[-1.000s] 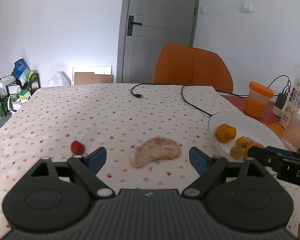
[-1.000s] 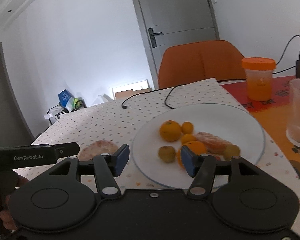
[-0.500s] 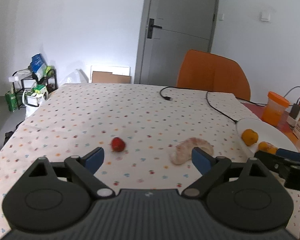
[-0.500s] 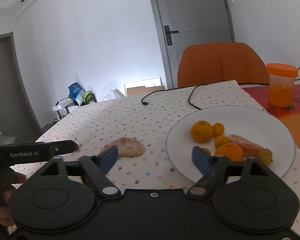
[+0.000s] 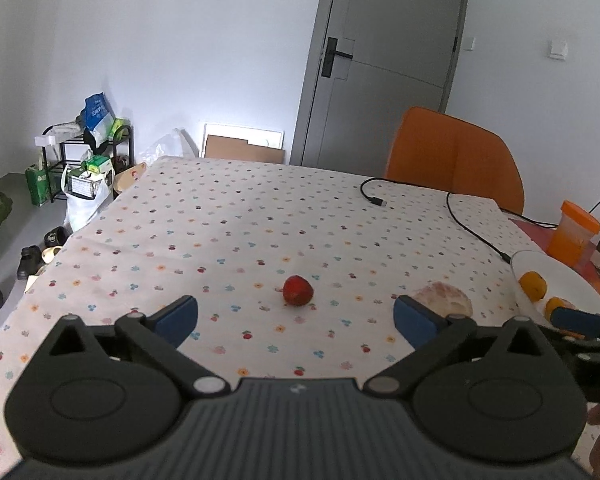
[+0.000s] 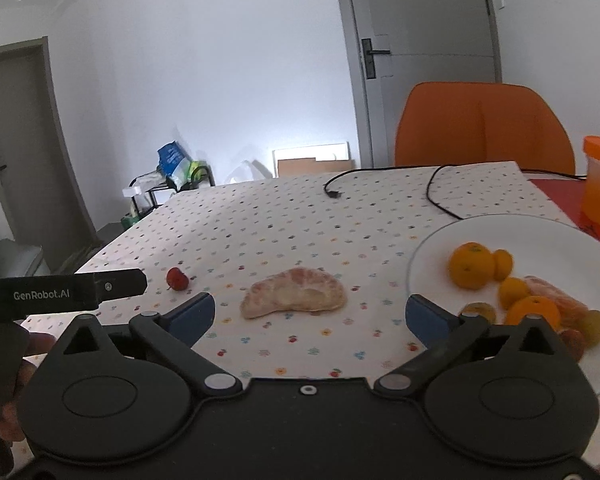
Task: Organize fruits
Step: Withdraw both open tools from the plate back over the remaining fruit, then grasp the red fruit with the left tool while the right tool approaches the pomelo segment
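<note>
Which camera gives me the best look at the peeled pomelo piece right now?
Right wrist: the peeled pomelo piece lies whole between the open fingers. In the left wrist view its lower part hides behind a blue fingertip.

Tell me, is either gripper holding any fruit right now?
No. The left gripper and right gripper are both open and empty; the strawberry and peeled citrus piece lie on the table.

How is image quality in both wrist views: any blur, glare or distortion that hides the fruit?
Left wrist view: strong fisheye bending at the door frame; the strawberry is sharp; a bright glow on the back wall. Right wrist view: the pomelo piece is clear, while fruits on the white plate look slightly soft; dark corners in both.
</note>
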`<state>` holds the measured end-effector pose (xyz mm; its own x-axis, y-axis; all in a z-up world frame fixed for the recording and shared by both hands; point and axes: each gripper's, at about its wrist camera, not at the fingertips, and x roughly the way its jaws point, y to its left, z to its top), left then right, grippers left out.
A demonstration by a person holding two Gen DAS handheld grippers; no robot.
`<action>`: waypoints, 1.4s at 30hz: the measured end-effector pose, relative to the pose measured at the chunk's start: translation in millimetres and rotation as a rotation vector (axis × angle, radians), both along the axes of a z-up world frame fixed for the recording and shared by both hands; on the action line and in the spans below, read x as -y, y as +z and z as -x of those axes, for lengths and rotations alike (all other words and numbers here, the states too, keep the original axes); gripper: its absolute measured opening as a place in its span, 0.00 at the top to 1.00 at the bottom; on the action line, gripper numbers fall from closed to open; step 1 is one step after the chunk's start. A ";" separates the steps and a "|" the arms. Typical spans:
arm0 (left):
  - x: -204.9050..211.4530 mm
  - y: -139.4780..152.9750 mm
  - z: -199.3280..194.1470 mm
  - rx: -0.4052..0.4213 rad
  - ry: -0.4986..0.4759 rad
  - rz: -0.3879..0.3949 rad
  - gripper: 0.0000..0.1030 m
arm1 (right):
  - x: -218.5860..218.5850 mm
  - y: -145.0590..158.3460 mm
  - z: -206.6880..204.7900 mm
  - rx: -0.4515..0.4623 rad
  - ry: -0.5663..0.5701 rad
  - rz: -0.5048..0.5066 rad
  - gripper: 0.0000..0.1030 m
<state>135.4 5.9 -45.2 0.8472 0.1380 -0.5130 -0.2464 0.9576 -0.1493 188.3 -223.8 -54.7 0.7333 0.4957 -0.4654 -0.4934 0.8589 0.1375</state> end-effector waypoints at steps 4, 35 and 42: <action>-4.0 -1.3 -4.6 -0.009 -0.003 0.002 0.00 | -9.5 -3.1 -6.7 -0.019 0.012 0.010 0.00; -22.7 -22.9 -52.6 -0.095 -0.043 0.014 0.29 | -53.8 -20.7 -65.5 -0.085 0.132 0.142 0.00; -22.6 -27.8 -61.0 -0.102 -0.073 0.008 0.33 | -60.4 -27.8 -69.7 -0.078 0.136 0.183 0.02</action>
